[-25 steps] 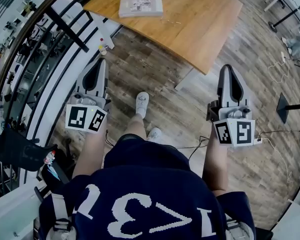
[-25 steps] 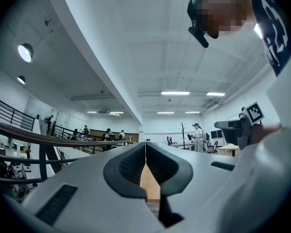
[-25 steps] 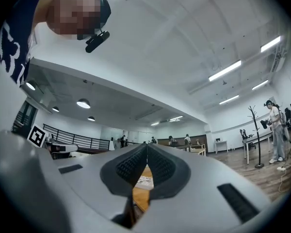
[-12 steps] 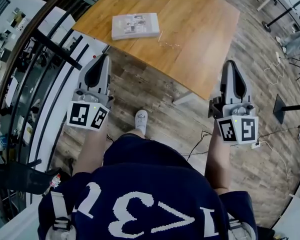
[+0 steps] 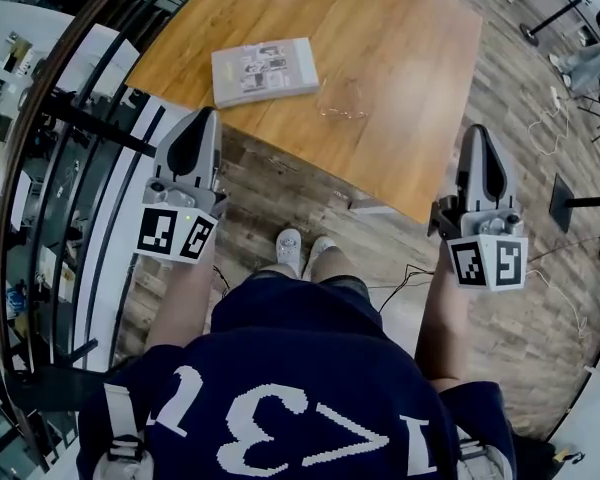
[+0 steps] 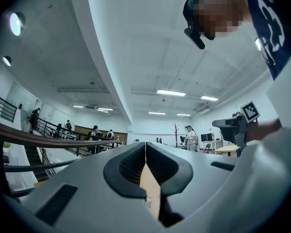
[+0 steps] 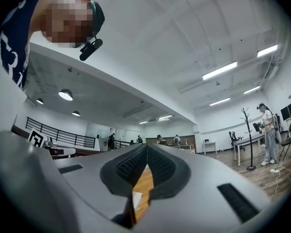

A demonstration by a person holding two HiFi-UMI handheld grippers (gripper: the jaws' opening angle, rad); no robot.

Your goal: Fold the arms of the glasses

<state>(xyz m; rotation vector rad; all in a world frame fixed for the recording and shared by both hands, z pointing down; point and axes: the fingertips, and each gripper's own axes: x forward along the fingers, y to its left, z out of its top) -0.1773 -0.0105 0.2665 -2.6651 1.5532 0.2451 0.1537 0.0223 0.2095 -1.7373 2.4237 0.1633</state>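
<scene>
A pair of clear-framed glasses (image 5: 342, 99) lies on the wooden table (image 5: 400, 58), right of a flat printed box (image 5: 264, 70); whether its arms are folded I cannot make out. My left gripper (image 5: 206, 120) is held near the table's front-left edge, shut and empty. My right gripper (image 5: 477, 138) hangs over the floor by the table's right corner, its jaws meeting at the tips with nothing between them. In the left gripper view the left gripper (image 6: 145, 144) shows closed tips. The right gripper (image 7: 146, 147) in the right gripper view looks the same.
A black railing (image 5: 70, 118) with a curved handrail runs along the left. The person's legs and white shoes (image 5: 305, 251) stand on the plank floor just before the table. A cable (image 5: 400, 278) lies on the floor; a stand base (image 5: 570, 203) is at the right.
The person has walked toward the table; both grippers moved forward with them. The table, box and glasses now sit closer and lower in the head view. Both grippers stayed shut.
</scene>
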